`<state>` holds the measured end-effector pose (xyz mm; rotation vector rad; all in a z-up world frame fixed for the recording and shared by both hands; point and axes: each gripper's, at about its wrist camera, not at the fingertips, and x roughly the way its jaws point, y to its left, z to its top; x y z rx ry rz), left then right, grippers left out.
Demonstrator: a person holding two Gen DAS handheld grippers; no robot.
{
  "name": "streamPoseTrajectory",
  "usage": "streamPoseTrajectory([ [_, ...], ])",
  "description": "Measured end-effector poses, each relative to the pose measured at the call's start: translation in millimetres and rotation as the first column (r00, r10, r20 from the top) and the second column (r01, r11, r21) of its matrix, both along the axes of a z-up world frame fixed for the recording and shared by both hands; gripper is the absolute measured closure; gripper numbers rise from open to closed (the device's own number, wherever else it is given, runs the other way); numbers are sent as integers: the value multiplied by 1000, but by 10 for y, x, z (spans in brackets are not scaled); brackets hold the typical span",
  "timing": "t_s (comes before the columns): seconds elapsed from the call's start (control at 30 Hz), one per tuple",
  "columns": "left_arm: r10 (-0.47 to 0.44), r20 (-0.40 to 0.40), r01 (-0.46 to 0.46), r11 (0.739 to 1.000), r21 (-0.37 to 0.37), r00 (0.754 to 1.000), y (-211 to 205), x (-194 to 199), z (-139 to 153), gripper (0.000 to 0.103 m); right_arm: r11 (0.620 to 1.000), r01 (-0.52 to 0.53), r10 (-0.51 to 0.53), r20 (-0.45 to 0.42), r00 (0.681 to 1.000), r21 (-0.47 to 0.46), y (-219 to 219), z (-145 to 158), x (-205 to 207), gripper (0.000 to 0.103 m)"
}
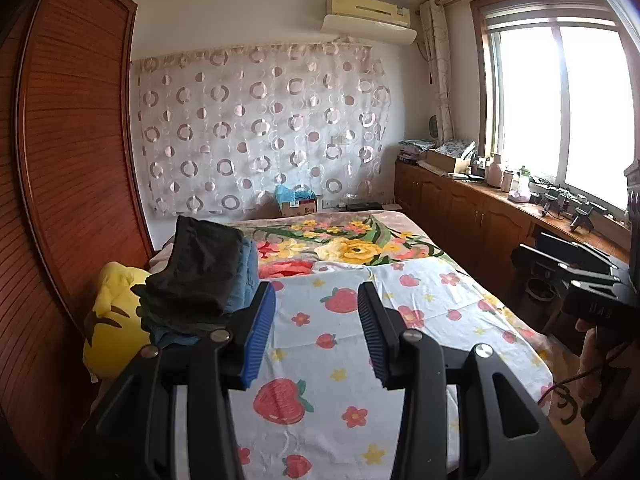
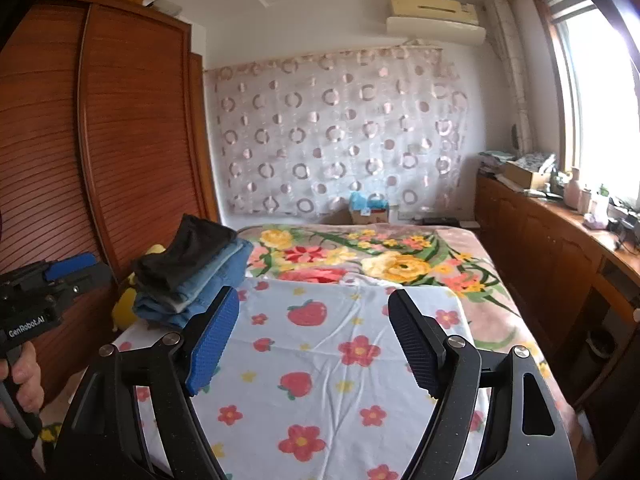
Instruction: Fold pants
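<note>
Both claws gape wide and empty: left gripper, right gripper. Folded pants sit stacked just left of them.

1. Stack of folded pants on the bed, at its left edge.
2. Plush toy left of the stack, against the wardrobe.
3. Cardboard box behind the bed, before the curtain.
4. Cabinets right of the bed, under the window.

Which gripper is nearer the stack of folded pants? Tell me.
Left. The left gripper hangs open right beside the stack of folded pants; the right gripper, also open, sits farther to the stack's right.
</note>
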<state>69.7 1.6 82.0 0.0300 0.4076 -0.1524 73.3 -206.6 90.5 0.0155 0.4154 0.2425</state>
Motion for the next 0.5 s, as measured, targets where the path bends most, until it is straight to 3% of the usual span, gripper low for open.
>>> streamPoseTrajectory([
  [0.5,4,-4,-4,1000,-6,1000,-58,-34,9,61,1000,15,-15,12,1000,-10,-84,-11,-115,24],
])
